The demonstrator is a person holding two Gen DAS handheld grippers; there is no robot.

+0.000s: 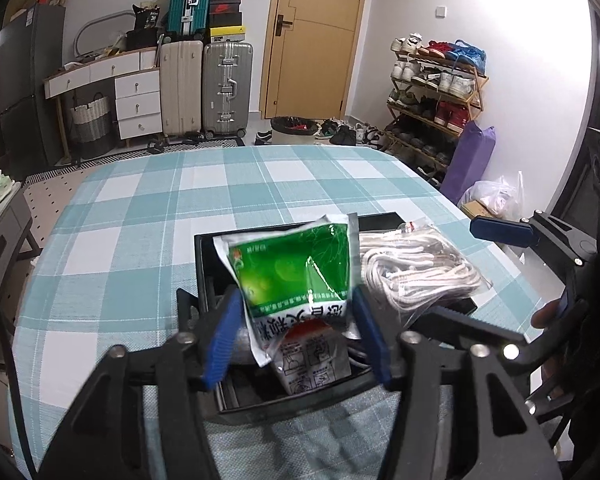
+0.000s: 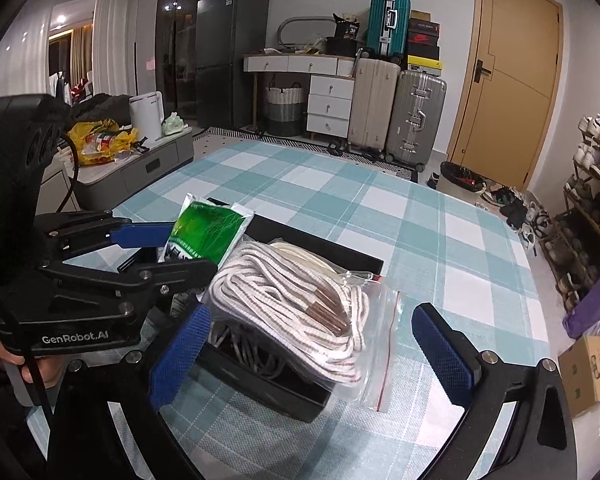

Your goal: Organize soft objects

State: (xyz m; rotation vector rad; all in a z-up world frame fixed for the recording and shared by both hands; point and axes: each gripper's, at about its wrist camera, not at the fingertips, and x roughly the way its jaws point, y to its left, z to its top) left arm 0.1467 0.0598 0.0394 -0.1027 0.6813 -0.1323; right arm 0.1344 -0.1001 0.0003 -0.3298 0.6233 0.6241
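Note:
A black open box (image 1: 204, 264) (image 2: 300, 400) sits on the checked tablecloth. My left gripper (image 1: 296, 332) straddles a green and white packet (image 1: 296, 272) that stands tilted in the box; its pads look slightly apart from the packet's sides. The left gripper (image 2: 168, 252) and the packet (image 2: 208, 232) also show in the right wrist view. A clear zip bag of white rope (image 1: 416, 268) (image 2: 300, 308) lies over the box's right side. My right gripper (image 2: 312, 344) is open just before the rope bag, and one of its fingers (image 1: 500, 230) shows in the left wrist view.
The table (image 2: 440, 240) has a teal and white checked cloth. Suitcases (image 1: 204, 88), a drawer unit (image 1: 136, 104), a door and a shoe rack (image 1: 432, 100) stand beyond the far edge. A low grey bench (image 2: 140, 164) with bags stands to the left.

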